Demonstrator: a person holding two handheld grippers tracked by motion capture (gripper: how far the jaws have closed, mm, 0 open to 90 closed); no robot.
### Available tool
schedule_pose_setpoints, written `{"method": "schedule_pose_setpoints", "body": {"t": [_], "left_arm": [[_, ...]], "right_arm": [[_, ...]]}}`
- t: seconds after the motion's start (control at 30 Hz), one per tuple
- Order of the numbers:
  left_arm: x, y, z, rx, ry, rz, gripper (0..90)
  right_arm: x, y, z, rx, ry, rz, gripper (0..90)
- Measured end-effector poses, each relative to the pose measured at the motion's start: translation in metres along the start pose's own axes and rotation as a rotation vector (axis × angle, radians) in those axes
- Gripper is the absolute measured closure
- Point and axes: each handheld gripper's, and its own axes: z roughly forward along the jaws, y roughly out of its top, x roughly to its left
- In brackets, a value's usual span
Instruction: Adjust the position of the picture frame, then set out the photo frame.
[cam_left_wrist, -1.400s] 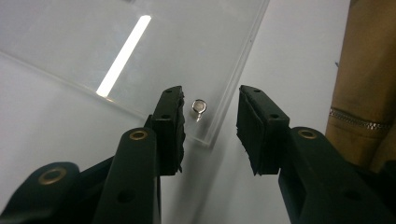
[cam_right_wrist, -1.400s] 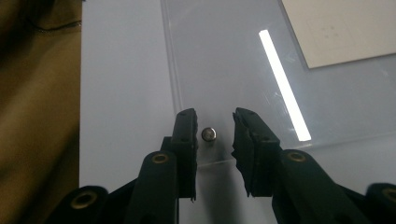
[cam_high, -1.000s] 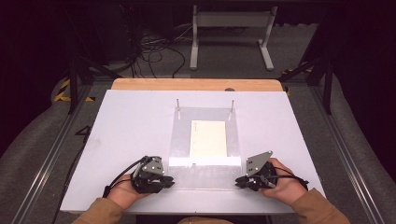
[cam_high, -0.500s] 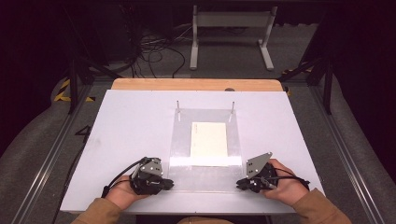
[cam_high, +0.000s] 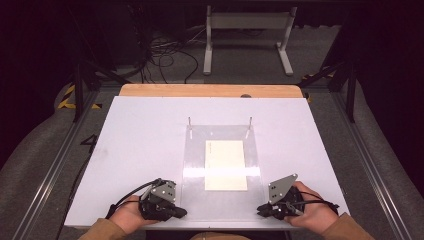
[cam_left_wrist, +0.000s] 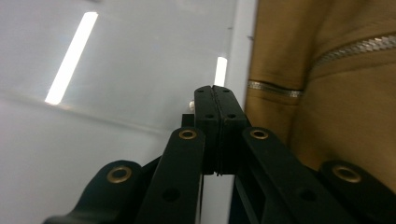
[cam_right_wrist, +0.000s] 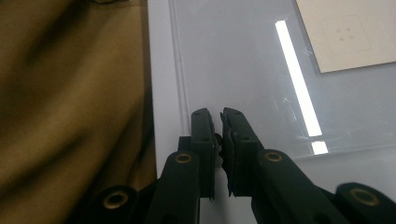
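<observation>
The left gripper (cam_high: 175, 212) has its jaws pressed together; the right gripper (cam_high: 264, 209) shows a thin gap, nothing between. Both sit at the near corners of the clear acrylic sheet (cam_high: 195, 150) — likely about to grip it. Beyond them lies a cream card (cam_high: 226, 165), then two upright pins (cam_high: 189, 121). Clamp both corners evenly.

You are working in lab-style recording setup: white table (cam_high: 150, 150) sitting on aluminium frame rails (cam_high: 47, 177), cables (cam_high: 165, 52) lying on grey floor, metal stand (cam_high: 247, 30) standing behind, dark surroundings.
</observation>
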Motion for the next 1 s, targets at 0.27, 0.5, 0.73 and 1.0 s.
{"method": "schedule_pose_setpoints", "body": {"t": [0.27,0.5,0.73,1.0], "left_arm": [[-0.002,0.001,-0.004,-0.013,-0.018,0.008,83.3],[0.001,0.001,-0.014,-0.095,0.013,-0.015,73.6],[0.015,-0.003,-0.030,-0.240,0.141,-0.090,61.9],[0.027,-0.009,-0.046,-0.361,0.295,-0.168,52.2]], "right_arm": [[0.007,0.002,0.004,-0.012,0.038,-0.010,82.9],[0.002,-0.001,-0.001,-0.061,0.051,0.002,74.9],[-0.014,-0.002,-0.021,-0.244,-0.103,0.066,66.4],[-0.036,-0.005,-0.037,-0.411,-0.261,0.153,66.6]]}}
